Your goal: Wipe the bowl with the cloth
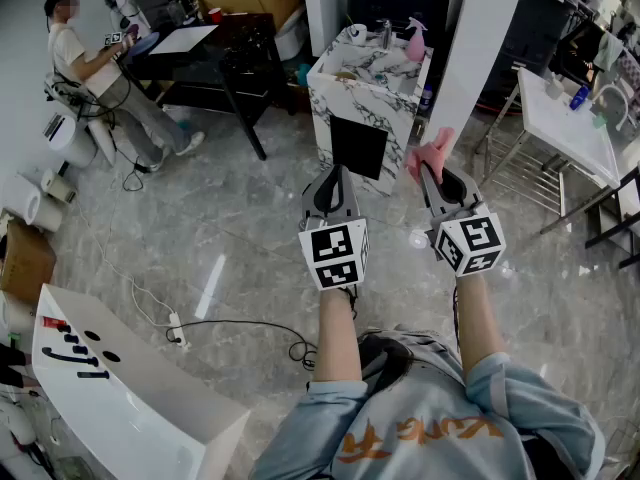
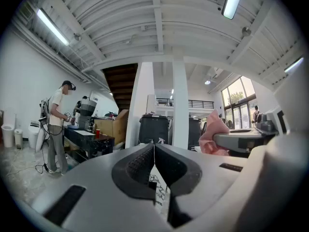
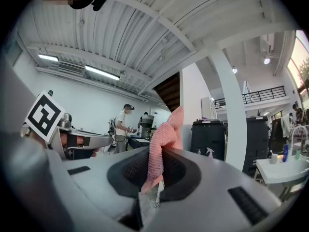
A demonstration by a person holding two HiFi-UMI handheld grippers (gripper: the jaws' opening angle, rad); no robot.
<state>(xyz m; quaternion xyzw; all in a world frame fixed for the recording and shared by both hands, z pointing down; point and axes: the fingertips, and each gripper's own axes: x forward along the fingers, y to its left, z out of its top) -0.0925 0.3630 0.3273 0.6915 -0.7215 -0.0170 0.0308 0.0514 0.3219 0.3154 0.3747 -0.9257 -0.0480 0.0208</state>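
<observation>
Fingers (image 3: pixel 181 174) of the right gripper (image 1: pixel 433 171) are clamped on the pink cloth (image 3: pixel 162 144). It is pinched low down, so a loose tuft stands up past the tips. Held that way, a free bunch is left for wiping.

The cloth is carried in the air at 1 o'clock of the head view's centre, well apart from any surface. No bowl can be picked out for certain. The small things on the marble counter (image 1: pixel 345 93) at 12 o'clock are too small to tell, and it is judged that the bowl is to be looked for there.

The left gripper (image 1: pixel 333 176) is held level just beside the right, at its 9 o'clock. Its fingers (image 2: pixel 137 161) are pressed together on nothing, and it is judged to be free so that the bowl can be steadied.

Both grippers are held out level in front of the body, which suits carrying rather than wiping. Wiping is not yet begun.

A pink spray bottle (image 1: pixel 415 41) stands at the counter's far edge. A person (image 1: pixel 85 63) is seen at a dark table (image 1: pixel 230 43) at 10 o'clock, and a cable (image 1: pixel 240 325) lies on the floor at 7 o'clock.
</observation>
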